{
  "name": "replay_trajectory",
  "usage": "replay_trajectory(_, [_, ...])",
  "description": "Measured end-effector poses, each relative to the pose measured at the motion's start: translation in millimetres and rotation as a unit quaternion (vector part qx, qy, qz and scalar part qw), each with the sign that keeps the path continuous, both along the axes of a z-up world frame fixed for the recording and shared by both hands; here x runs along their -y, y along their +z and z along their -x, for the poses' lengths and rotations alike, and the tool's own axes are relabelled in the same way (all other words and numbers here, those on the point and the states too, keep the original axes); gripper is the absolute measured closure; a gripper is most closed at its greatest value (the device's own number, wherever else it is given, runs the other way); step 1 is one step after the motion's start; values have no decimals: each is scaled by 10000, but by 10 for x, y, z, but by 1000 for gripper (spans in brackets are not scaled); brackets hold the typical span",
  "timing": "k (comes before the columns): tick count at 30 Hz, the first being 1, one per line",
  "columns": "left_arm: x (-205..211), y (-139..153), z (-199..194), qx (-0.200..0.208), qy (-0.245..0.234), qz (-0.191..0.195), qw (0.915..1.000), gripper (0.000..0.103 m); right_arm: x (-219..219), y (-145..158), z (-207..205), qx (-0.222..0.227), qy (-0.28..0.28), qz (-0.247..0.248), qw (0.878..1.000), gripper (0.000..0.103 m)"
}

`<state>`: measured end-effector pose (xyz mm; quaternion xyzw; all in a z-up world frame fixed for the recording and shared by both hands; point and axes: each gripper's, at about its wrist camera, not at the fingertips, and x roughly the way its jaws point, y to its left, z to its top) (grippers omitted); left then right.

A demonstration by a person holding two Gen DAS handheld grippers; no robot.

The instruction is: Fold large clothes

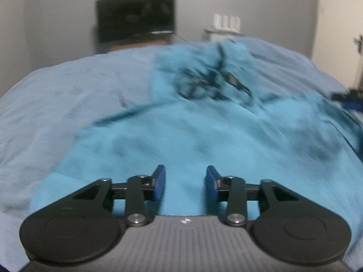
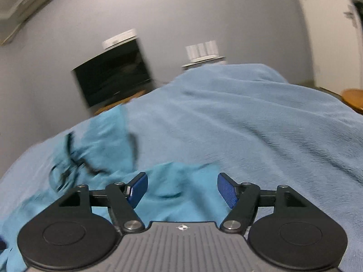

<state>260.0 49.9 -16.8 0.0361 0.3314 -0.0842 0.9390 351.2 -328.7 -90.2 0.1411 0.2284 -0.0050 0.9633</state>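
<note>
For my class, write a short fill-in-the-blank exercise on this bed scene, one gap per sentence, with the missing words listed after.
1. The turquoise garment lies on a pale ____ bedspread.
2. The pads on the fingers of the right gripper are dark ____.
3. The left gripper has its jaws ____, with nothing clamped between them.
4. Against the wall beyond the bed stands a ____ screen.

Missing words: blue; blue; open; black

A dark screen [image 1: 135, 17] stands against the grey wall [image 1: 249, 0]. To its right is a small white shelf [image 1: 223, 31] with white containers. Below the screen spreads a pale blue bed cover [image 2: 249, 124].
</note>
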Motion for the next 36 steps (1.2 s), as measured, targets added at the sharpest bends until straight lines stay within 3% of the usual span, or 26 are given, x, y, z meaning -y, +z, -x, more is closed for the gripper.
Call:
replay_trajectory(2, [153,-16,69,-131,-140,-11,9998,59,-177,46,86,-78,407,182,9990,32])
replay_trajectory(4, [254,-44,136,-267,-218,65,9994,41,-437,75,157,-202,893,431,9949,32])
replay_trajectory(5, [292,-71,169,-341,-248,79,9991,38,-560,73,208,-293,1136,542,9916,32])
replay_trajectory(10, [461,-249,346,-382,-291,-655,9967,35,-1050,-46,372,-1034,1912,974,9712,31])
replay_trajectory(14, [372,-293,431,-515,-98,-644,9965,35,-1285,-191,578,-1521,1981,1535,9561,22])
replay_trajectory(18, [346,-328,524,-542,-56,-854,9949,34,-1338,-206,762,-1801,1858,1585,9528,22])
replay_trajectory(29, [306,-262,741,-365,114,-1035,9939,31,-1182,-125,1086,-2163,1354,1045,9612,21])
replay_trajectory(33, [266,-203,802,-154,236,-972,9949,26,-1091,28,1286,-1597,1095,983,9761,18])
replay_trajectory(36, [208,-127,859,99,531,-958,9939,21,-875,147,1370,-1177,547,586,9898,13])
